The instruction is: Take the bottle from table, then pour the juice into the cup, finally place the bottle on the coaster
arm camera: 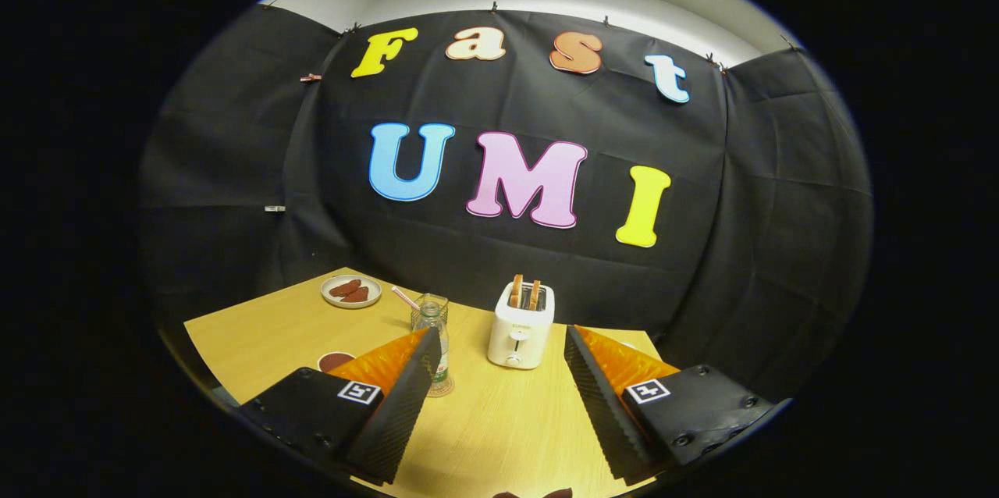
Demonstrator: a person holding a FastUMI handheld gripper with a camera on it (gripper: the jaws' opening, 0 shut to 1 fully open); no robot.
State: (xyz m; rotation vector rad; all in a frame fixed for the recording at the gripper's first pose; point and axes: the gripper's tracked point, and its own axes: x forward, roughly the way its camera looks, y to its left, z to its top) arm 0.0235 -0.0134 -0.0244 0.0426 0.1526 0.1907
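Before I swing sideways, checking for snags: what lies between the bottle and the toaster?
Bare tabletop in the gripper view: nothing between bottle and toaster. The gripper is open.

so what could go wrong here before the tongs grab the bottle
The tongs are open, and the bottle stands by the left finger's tip, off the centre of the gap, so closing now could tip it. The glass cup with a straw is close behind the bottle; a push forward might knock it. The toaster sits just ahead and could be bumped.
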